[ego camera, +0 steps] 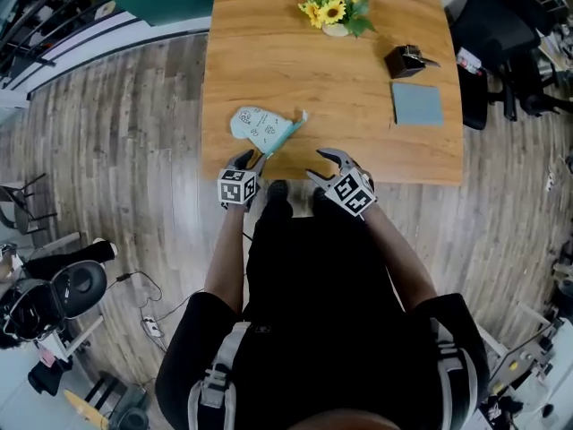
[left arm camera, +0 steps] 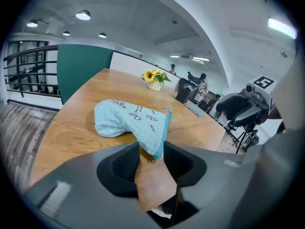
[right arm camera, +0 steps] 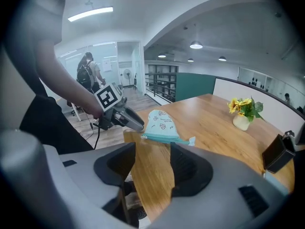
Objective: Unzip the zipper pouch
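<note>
A light blue zipper pouch (ego camera: 260, 125) with small printed pictures lies on the wooden table (ego camera: 358, 141) near its front edge. A teal zipper runs along one side. My left gripper (ego camera: 251, 160) is at the pouch's near end. In the left gripper view the pouch (left arm camera: 128, 119) has its near corner between the jaws of that gripper (left arm camera: 151, 149), which stand wide and do not press on it. My right gripper (ego camera: 320, 164) hovers open over the table's front edge, right of the pouch, with nothing between its jaws (right arm camera: 152, 147). From there I see the pouch (right arm camera: 162, 124) and the left gripper (right arm camera: 119, 114).
A pot of sunflowers (ego camera: 336, 11) stands at the table's far side. A black box (ego camera: 407, 60) and a grey-blue pad (ego camera: 416, 104) lie at the right. Office chairs (ego camera: 488, 34) stand beyond the table's right edge. The person's body is close against the front edge.
</note>
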Action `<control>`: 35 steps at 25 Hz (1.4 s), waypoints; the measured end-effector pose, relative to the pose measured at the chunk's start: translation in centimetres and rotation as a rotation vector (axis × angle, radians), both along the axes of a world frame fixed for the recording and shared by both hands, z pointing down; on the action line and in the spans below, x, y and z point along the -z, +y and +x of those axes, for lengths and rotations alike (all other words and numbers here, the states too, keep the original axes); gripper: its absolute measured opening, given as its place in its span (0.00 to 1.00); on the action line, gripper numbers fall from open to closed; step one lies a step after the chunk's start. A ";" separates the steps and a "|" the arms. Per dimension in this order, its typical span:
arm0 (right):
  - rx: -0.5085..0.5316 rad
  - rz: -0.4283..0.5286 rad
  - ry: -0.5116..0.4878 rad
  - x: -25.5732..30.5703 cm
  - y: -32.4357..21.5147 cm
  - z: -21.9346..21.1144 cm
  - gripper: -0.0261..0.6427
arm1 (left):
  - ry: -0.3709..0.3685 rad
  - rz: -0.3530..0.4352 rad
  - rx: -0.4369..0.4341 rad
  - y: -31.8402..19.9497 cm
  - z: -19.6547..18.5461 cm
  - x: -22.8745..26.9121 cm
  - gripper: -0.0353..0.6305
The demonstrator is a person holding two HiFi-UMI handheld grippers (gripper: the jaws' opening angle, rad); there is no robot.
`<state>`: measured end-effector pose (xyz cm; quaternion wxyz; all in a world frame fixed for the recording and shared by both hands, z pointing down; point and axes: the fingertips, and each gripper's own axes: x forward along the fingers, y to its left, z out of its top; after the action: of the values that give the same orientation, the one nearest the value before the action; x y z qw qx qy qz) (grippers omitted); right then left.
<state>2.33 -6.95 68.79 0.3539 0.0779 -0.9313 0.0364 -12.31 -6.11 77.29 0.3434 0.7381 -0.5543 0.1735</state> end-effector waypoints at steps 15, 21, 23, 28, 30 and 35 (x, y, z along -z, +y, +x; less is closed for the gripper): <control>-0.153 -0.019 0.005 -0.1 1.5 -0.4 0.37 | 0.197 -0.047 -0.092 -1.5 0.6 -0.8 0.06; -0.189 -0.015 -0.007 0.2 1.9 -1.3 0.37 | 0.264 0.009 -0.157 -1.9 0.9 1.4 0.06; -0.200 -0.013 -0.012 0.4 1.8 -1.6 0.36 | 0.285 0.030 -0.165 -2.2 0.9 2.4 0.06; -0.211 -0.009 -0.038 0.9 1.7 -2.7 0.36 | 0.342 0.091 -0.172 -3.2 0.7 5.1 0.05; -0.210 -0.001 -0.041 1.3 1.6 -3.3 0.36 | 0.357 0.111 -0.173 -3.5 0.5 6.1 0.05; -0.201 0.011 -0.065 2.2 1.3 -4.7 0.33 | 0.379 0.148 -0.172 -4.3 0.0 8.1 0.05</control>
<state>-2.34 -5.62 66.61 0.3178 0.1716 -0.9300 0.0691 -12.36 -10.41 69.15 0.3702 0.8252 -0.4263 0.0191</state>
